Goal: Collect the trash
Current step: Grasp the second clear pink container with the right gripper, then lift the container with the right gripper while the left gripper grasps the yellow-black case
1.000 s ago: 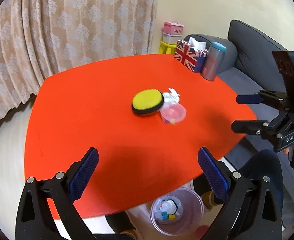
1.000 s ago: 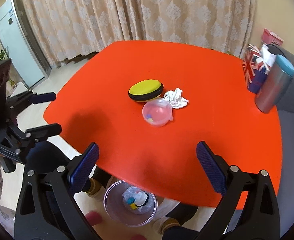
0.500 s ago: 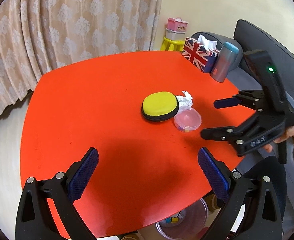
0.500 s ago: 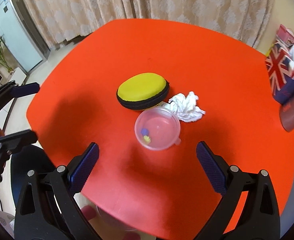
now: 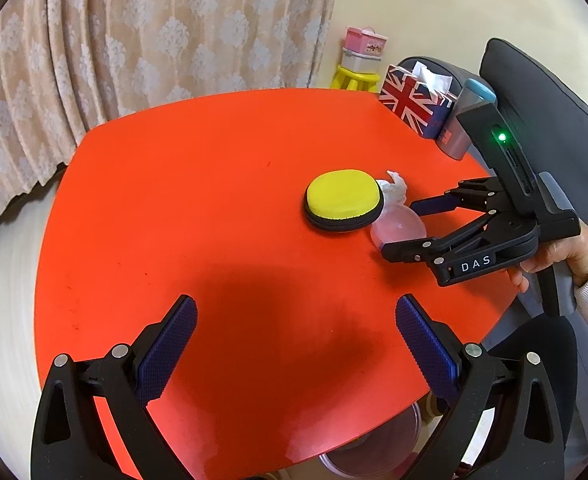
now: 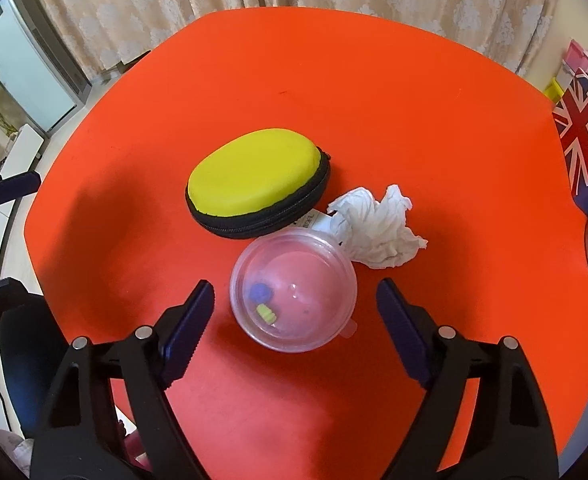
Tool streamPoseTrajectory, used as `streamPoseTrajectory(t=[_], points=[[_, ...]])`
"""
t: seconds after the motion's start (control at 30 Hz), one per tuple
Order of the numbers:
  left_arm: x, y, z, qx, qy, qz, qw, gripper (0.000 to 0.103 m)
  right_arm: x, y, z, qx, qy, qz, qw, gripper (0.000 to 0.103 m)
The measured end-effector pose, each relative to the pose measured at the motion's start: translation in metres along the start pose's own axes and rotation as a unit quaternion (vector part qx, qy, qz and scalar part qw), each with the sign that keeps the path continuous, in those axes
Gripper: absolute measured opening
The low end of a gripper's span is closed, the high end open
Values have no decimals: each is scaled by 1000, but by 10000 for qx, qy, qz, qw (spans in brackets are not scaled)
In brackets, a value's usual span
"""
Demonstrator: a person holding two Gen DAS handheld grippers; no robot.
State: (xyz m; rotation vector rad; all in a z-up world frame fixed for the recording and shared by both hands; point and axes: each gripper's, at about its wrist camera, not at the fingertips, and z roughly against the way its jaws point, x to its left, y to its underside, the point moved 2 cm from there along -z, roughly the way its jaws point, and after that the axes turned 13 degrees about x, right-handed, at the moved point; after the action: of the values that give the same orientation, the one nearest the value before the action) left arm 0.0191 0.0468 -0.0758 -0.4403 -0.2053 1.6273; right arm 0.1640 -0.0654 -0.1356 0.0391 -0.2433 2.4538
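Observation:
A clear plastic cup [image 6: 294, 289] with small blue and green bits inside stands on the red table [image 6: 374, 92]. A crumpled white tissue [image 6: 378, 232] lies just right of it. My right gripper [image 6: 295, 302] is open, its fingers on either side of the cup, not touching it. In the left wrist view the right gripper [image 5: 404, 226] reaches in from the right around the cup [image 5: 398, 226], with the tissue [image 5: 394, 189] behind. My left gripper [image 5: 296, 332] is open and empty above the table's near part.
A yellow zip case [image 6: 255, 188] lies against the cup's far left side. A Union Jack tissue box [image 5: 416, 105] and a grey tumbler [image 5: 468, 120] stand at the table's far right. A clear bin [image 5: 368, 450] sits on the floor under the near edge. A grey sofa [image 5: 550, 112] is behind.
My right gripper has moved forward and down until its open fingers flank the clear cup. My left gripper has shifted slightly over the table and stays open.

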Motion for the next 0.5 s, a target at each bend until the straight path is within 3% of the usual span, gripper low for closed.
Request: streamPoseTrajectory(t=[0.13,0.5], points=[[0,1,-3,35,22,3,10000,95,0,2,-2,7,66,52,10000,61],[-2,-5,-5,33,0,-89,10000,95,-4,5,13,-156,15,38,9999,60]])
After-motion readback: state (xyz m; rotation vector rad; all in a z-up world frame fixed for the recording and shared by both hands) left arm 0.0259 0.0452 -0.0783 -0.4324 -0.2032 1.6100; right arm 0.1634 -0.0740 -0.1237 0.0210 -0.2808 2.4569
